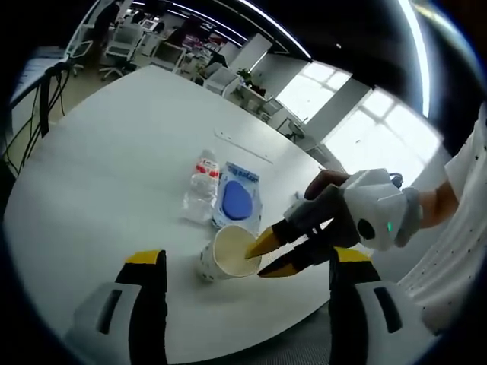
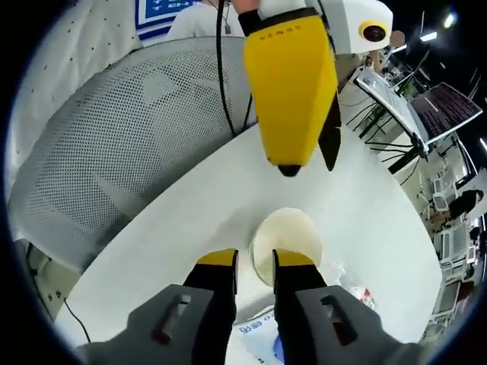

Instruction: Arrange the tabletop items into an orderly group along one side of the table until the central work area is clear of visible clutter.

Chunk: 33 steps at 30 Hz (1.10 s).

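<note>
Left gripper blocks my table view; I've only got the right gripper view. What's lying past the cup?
Observer: A clear plastic bottle lies flat beside a blue packet, just beyond the paper cup.
Operator: Left gripper's jaws?
Observer: The left gripper is spread wide, holding nothing.
Operator: My tips, seen from that side?
Observer: The right gripper has one tip over the cup's mouth and one outside the wall, with a gap between them.
</note>
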Tool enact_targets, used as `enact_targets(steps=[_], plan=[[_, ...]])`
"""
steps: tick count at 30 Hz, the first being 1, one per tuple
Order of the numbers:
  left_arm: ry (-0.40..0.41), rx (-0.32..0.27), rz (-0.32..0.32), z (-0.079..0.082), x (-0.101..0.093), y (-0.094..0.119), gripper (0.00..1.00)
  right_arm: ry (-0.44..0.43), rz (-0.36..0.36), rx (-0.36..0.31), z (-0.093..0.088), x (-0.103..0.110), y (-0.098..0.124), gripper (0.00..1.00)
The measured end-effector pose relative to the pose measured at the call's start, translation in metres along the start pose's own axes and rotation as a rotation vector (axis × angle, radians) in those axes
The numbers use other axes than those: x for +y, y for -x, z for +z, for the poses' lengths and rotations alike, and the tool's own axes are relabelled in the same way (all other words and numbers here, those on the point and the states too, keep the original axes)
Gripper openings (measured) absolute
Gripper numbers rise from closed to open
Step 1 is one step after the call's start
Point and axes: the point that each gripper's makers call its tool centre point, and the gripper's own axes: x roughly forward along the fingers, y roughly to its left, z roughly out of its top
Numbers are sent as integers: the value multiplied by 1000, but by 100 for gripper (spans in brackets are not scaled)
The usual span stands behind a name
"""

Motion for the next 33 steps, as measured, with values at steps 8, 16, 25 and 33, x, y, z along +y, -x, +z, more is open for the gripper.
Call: enact_targets(steps=[8,16,25,33], plan=[[-9,3,-2,2,-2,-1,91,-54,-36,-21,2,-3,9,20],[-21,3,-6,5,-6,-1,91,-98,-72,-30,1,-4,17,24],[-52,15,-11,10,-12,0,91,-196,-127,-73,3,-9,31,26],[-79,20,-24,16,-18,0,91,-308,-196,-107,0,-15,46,31]])
